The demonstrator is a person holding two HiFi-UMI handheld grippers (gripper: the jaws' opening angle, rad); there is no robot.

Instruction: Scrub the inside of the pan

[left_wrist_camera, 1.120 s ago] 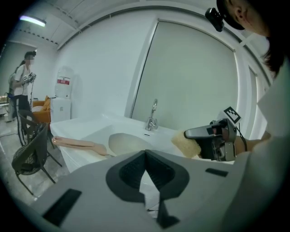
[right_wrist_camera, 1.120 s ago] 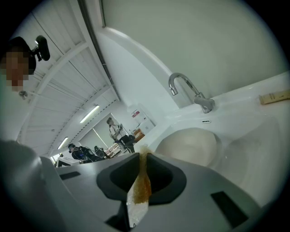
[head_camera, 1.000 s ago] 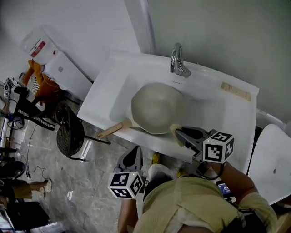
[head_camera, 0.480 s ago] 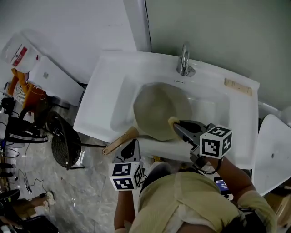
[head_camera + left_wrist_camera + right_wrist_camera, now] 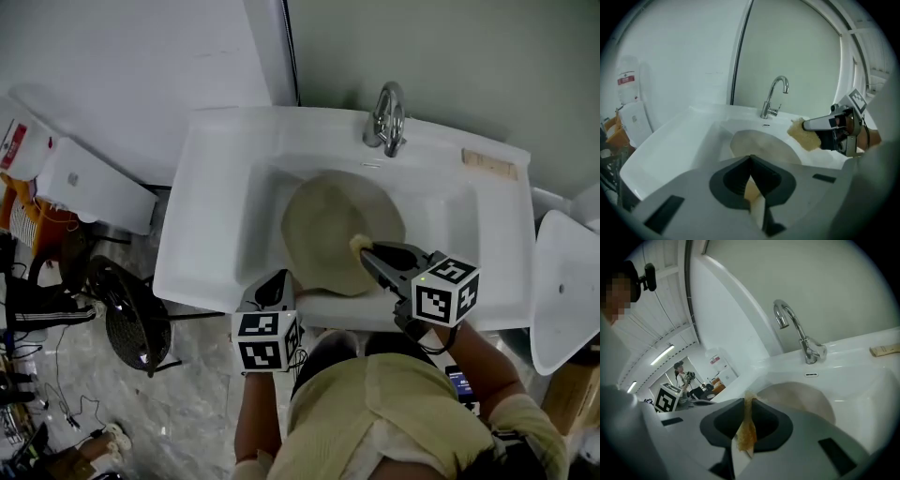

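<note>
Right gripper view: my right gripper (image 5: 749,405) has its jaws pressed onto a yellow sponge (image 5: 745,434), squashed thin between them, with a frayed tuft poking out in front. Head view puts the sponge at the near right rim of the pan (image 5: 333,225); I can't tell if it is touching yet. The pan lies in the basin of the white sink (image 5: 211,216), below the tap (image 5: 387,117). At the sink's front edge my left gripper (image 5: 751,161) is clamped on the pan's handle (image 5: 753,197), pale wood by the look of it

Step in hand, as I judge it: begin the scrub. To do it well:
- hold the handle firm so the pan can't spin on the glossy basin
- press the sponge flat to the bowl
- overlap circles from rim to centre
- keep the hard jaw tips off the surface

Pan: round, shallow curve, dull matt beige inside. Sink: smooth, shiny, likely slippery. Tap: curved chrome. Sponge: coarse, soft, gives under pressure
</note>
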